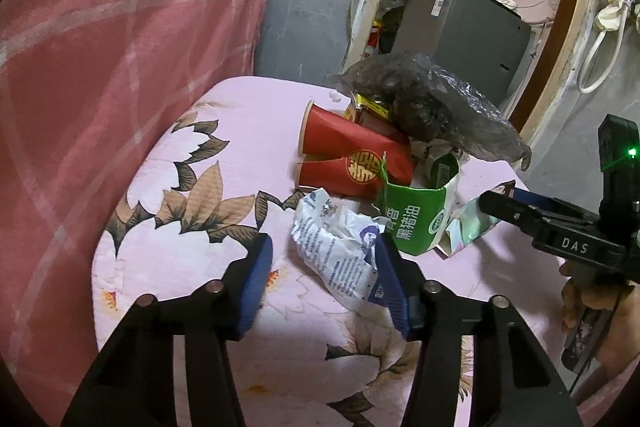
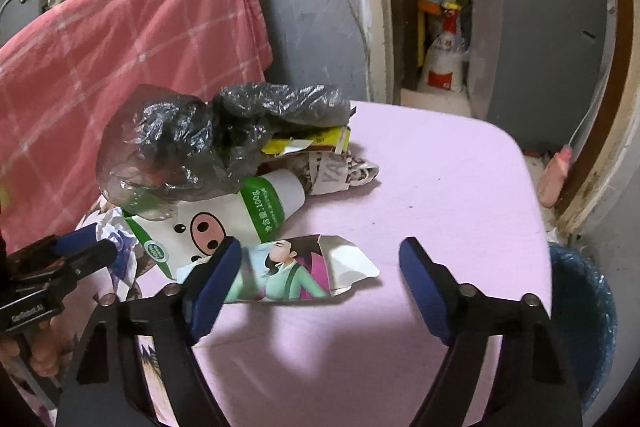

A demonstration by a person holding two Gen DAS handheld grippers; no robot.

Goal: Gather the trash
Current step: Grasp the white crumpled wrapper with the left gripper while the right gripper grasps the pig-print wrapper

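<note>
Trash lies in a heap on the pink flowered cloth (image 1: 224, 131) that covers the table: two red paper cups (image 1: 352, 155), a green and white pig-printed carton (image 2: 224, 215), a crumpled white printed wrapper (image 1: 340, 251), a flat wrapper with a drawn woman (image 2: 296, 267) and a grey thin plastic bag (image 2: 188, 143) on top. The left gripper (image 1: 324, 267) is spread wide, its right pad against the white wrapper. The right gripper (image 2: 320, 279) is also released, low over the drawn wrapper. Behind hangs a red checked cloth (image 2: 120, 47). A grey metal cabinet (image 2: 536, 43) stands by the doorway, and a blue-lined bin (image 2: 580, 315) is beside the table.
</note>
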